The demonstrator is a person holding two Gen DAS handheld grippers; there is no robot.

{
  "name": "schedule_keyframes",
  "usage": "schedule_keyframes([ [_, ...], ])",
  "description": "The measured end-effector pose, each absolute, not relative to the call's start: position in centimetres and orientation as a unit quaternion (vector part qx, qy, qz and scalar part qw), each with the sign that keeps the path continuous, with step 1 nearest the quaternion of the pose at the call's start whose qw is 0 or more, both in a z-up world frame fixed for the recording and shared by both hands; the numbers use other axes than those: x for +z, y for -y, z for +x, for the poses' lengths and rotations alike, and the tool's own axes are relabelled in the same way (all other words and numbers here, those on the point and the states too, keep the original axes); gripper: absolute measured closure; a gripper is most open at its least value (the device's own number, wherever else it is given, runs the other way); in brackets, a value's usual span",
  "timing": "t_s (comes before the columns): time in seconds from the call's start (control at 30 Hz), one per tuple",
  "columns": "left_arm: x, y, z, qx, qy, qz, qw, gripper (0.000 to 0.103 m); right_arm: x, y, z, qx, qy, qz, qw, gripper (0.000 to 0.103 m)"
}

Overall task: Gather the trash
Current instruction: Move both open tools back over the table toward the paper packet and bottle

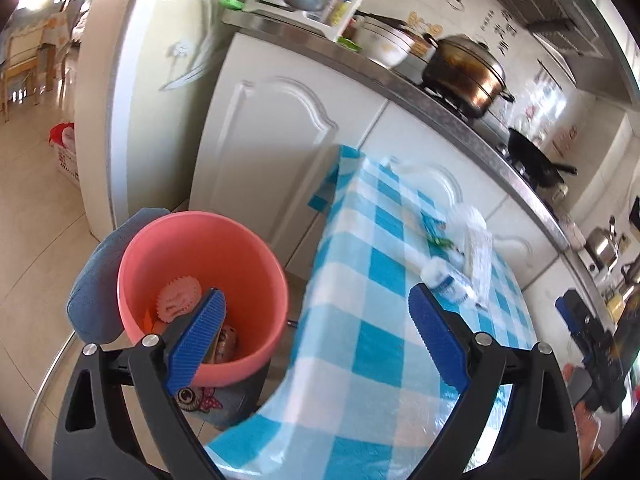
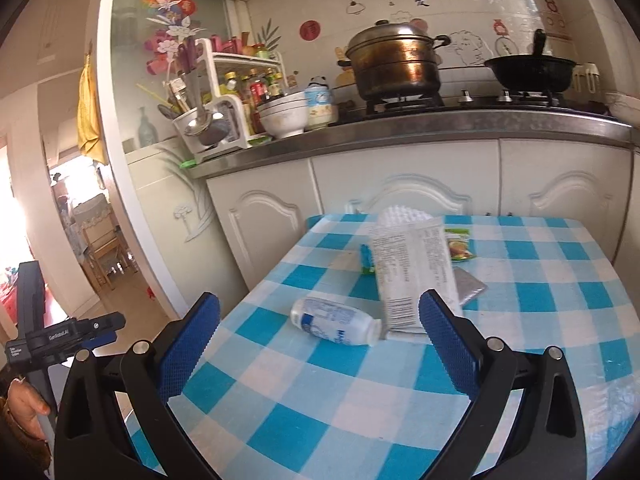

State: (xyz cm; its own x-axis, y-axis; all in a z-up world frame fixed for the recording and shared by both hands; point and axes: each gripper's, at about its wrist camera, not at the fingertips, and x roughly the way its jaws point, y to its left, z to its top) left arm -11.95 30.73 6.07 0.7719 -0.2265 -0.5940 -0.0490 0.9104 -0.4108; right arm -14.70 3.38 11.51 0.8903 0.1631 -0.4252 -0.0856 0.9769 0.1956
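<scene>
A pink bucket (image 1: 200, 280) stands on a stool left of the table and holds a pink ridged piece (image 1: 178, 298) and other scraps. My left gripper (image 1: 316, 332) is open and empty, its left finger over the bucket's rim. On the blue-and-white checked tablecloth (image 2: 400, 380) lie a small white bottle (image 2: 336, 320) on its side, a large white carton-like packet (image 2: 416, 276), a green snack wrapper (image 2: 460, 244), a small green-blue wrapper (image 2: 366, 260) and a grey foil piece (image 2: 470, 286). My right gripper (image 2: 320, 340) hangs open and empty just in front of the bottle.
White cabinets (image 2: 400, 184) carry a steel counter with a big pot (image 2: 394, 64), a black wok (image 2: 528, 68), bowls (image 2: 282, 118) and a spice rack (image 2: 240, 92). A hand holding the other gripper (image 2: 60, 340) shows at the left edge. A doorway (image 2: 92, 240) opens left.
</scene>
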Motion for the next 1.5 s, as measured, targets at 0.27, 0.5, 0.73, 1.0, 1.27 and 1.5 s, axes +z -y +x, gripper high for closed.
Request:
schedule_keyframes([
  [0.27,7.9,-27.0,-15.8,-0.065,-0.335,-0.148,0.928,0.01,12.3,3.4,-18.8,-0.007,-0.222,0.147,0.964,0.005],
  [0.5,9.8,-25.3,-18.4,-0.072,-0.319,-0.131,0.936,0.01,12.2,4.8,-21.9,-0.019,-0.224,0.151,0.963,0.005],
  [0.73,10.8,-24.1,-18.5,-0.074,-0.314,-0.122,0.939,0.01,11.8,4.9,-23.4,-0.027,-0.223,0.142,0.964,0.005],
  [1.0,10.7,-22.5,-16.9,-0.092,-0.324,-0.114,0.934,0.01,11.7,7.0,-23.0,-0.056,-0.219,0.149,0.963,0.005],
  [1.27,10.0,-18.8,-13.1,-0.143,-0.345,-0.113,0.921,0.01,11.1,8.3,-19.2,-0.05,-0.254,0.149,0.954,0.005],
  [1.5,8.6,-16.7,-8.8,-0.161,-0.373,-0.139,0.903,0.01,9.9,6.8,-12.8,-0.015,-0.294,0.14,0.945,0.005],
])
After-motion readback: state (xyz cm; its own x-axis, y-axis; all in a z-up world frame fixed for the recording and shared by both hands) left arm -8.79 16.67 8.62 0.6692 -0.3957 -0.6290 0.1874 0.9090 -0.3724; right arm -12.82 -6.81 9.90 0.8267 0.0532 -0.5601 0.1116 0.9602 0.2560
